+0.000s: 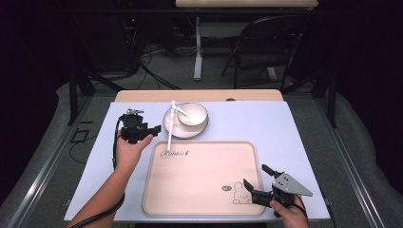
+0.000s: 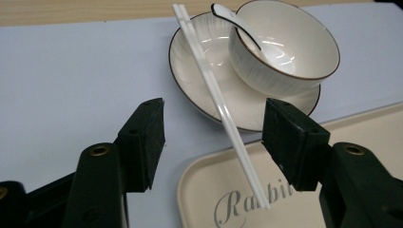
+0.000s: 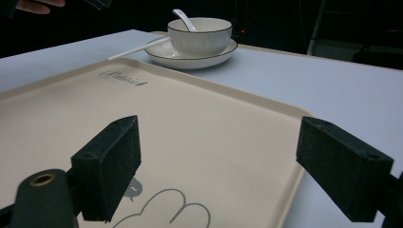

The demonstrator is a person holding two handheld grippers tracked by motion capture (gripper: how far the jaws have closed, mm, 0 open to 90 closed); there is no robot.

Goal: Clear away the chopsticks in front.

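Note:
A white bowl (image 1: 192, 114) (image 2: 284, 50) (image 3: 199, 35) with a white spoon (image 2: 235, 23) (image 3: 183, 18) in it stands on a dark-rimmed white plate (image 1: 172, 127) (image 2: 199, 61) (image 3: 161, 56). White chopsticks (image 1: 169, 128) (image 2: 218, 102) (image 3: 135, 49) lie from the plate's left side down onto the rim of a beige tray (image 1: 199, 178) (image 2: 204, 190) (image 3: 199, 123). My left gripper (image 1: 151, 128) (image 2: 213, 137) is open left of the plate, its jaws on either side of the chopsticks with space around them. My right gripper (image 1: 255, 182) (image 3: 218, 161) is open over the tray's near right corner, nothing between its jaws.
A pale blue mat (image 1: 266, 123) covers the wooden table (image 1: 142, 96). The tray carries a script word (image 1: 175, 153) and a rabbit drawing (image 1: 240, 194). Behind the table stand a black chair (image 1: 266, 42) and table legs (image 1: 198, 52) on the floor.

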